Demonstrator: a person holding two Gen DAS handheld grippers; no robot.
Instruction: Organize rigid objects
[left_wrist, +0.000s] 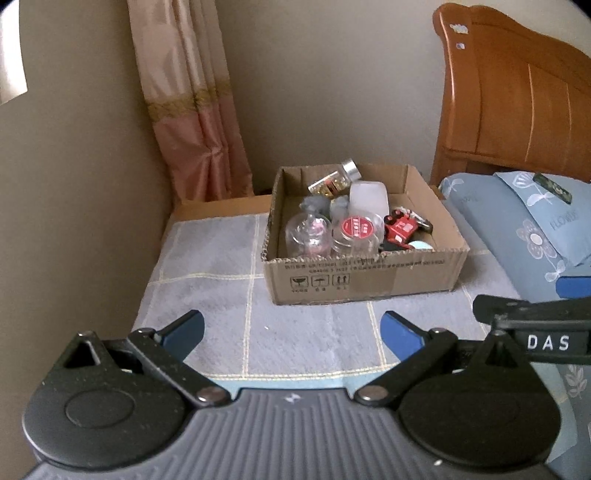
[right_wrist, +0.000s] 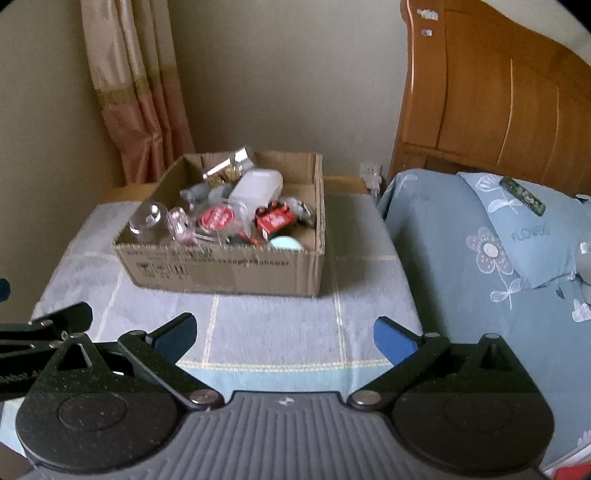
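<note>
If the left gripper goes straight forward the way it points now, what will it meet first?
Probably the near wall of the cardboard box. The left gripper is open and holds nothing, with only bare grey checked cloth between it and the box. Depth is hard to judge here.

Brown cardboard box (left_wrist: 364, 282); grey checked cloth (left_wrist: 207, 266); blue floral pillow (right_wrist: 517, 229); pink-beige curtain (left_wrist: 192, 110).

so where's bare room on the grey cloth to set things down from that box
The cardboard box is crammed with jars and toys, no room inside. The grey cloth lies bare to the box's left, toward the wall, and in front of it, between the box and both open grippers, left and right. A narrower strip runs between the box and the blue bedding.
</note>
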